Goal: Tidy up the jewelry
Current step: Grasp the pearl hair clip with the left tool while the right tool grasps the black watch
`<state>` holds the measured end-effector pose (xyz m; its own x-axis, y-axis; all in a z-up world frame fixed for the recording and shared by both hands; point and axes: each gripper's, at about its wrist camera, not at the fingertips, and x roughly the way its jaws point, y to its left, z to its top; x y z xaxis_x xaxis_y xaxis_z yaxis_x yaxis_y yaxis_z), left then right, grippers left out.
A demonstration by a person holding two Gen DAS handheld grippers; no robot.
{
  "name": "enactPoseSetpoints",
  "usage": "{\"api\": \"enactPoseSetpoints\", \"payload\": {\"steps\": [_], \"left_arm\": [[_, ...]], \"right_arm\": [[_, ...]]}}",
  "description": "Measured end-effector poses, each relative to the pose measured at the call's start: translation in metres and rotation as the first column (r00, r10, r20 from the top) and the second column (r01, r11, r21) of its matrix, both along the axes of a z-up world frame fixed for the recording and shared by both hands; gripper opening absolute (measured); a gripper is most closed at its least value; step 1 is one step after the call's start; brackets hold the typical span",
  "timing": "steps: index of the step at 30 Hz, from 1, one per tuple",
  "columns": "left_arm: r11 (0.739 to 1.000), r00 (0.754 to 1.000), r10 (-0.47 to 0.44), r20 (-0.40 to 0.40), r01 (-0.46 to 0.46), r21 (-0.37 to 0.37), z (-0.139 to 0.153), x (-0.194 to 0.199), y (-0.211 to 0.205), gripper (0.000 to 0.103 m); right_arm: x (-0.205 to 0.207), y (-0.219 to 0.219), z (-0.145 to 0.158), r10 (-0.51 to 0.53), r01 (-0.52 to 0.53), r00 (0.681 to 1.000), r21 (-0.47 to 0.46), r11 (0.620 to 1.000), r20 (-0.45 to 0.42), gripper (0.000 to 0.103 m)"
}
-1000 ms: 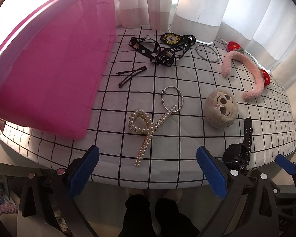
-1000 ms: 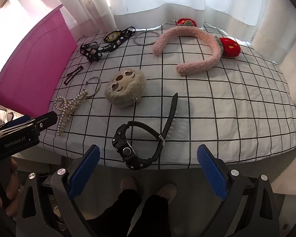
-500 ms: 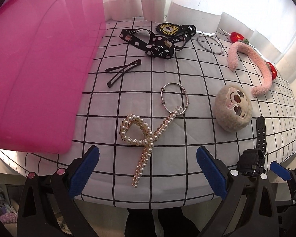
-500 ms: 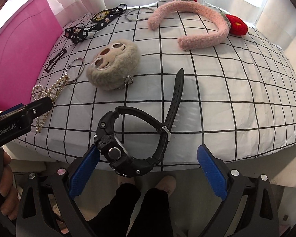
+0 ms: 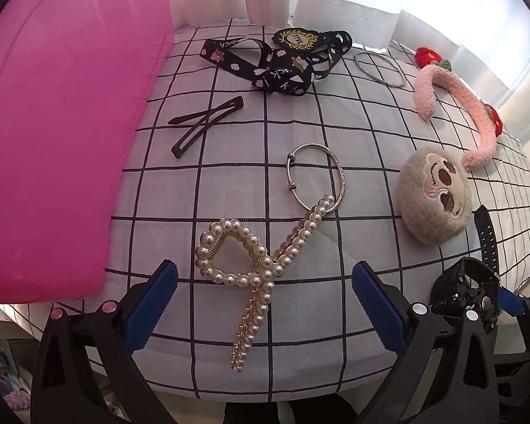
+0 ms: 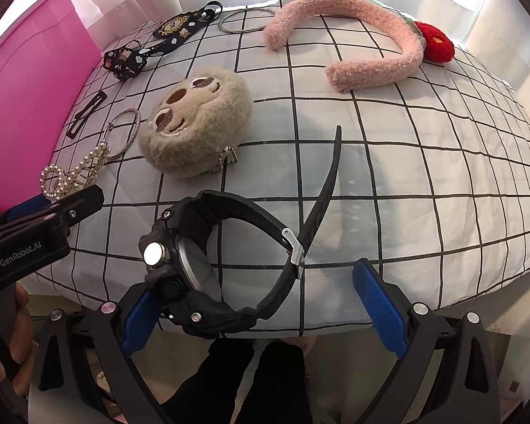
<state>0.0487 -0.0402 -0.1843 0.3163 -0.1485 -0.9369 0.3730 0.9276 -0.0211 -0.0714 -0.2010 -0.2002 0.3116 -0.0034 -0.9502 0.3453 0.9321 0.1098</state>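
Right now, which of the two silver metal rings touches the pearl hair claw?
The nearer silver bangle with the bead clasps; the pearl hair claw overlaps its rim. The far plain silver ring lies alone.

Black watch (image 6: 208, 265) lying between wide-spread blue fingers (image 6: 378, 304), plush face (image 6: 198, 123) and pink headband (image 6: 367, 39) beyond on checked surface (image 6: 424, 176).
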Motion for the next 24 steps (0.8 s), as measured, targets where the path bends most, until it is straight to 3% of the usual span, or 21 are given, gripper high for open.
{"api": "enactPoseSetpoints", "payload": {"steps": [8,10,17,19,24], "left_arm": [[0.999,1.000,-0.021,0.016,0.020,0.025,-0.012,0.001,-0.006,0.097],[0.999,0.999,-0.024,0.026,0.023,0.024,-0.013,0.001,-0.006,0.098],[0.999,1.000,-0.022,0.020,0.021,0.025,-0.013,0.005,-0.008,0.097],[1.000,1.000,-0.015,0.023,0.014,0.023,-0.012,0.005,-0.007,0.092],[1.000,0.999,0.008,0.040,-0.008,0.006,-0.005,0.007,-0.004,0.060]], "right_arm": [[0.014,0.009,-0.003,0.017,-0.017,1.000,-0.058,0.998,-0.002,0.095],[0.024,0.019,-0.007,0.051,-0.054,0.998,-0.113,0.992,-0.026,0.095],[0.030,0.024,-0.006,0.043,-0.042,0.999,-0.105,0.994,0.005,0.095],[0.032,0.025,-0.006,0.044,-0.043,0.999,-0.095,0.995,0.008,0.094],[0.019,0.013,-0.003,0.054,-0.052,0.998,-0.073,0.996,0.018,0.093]]}}
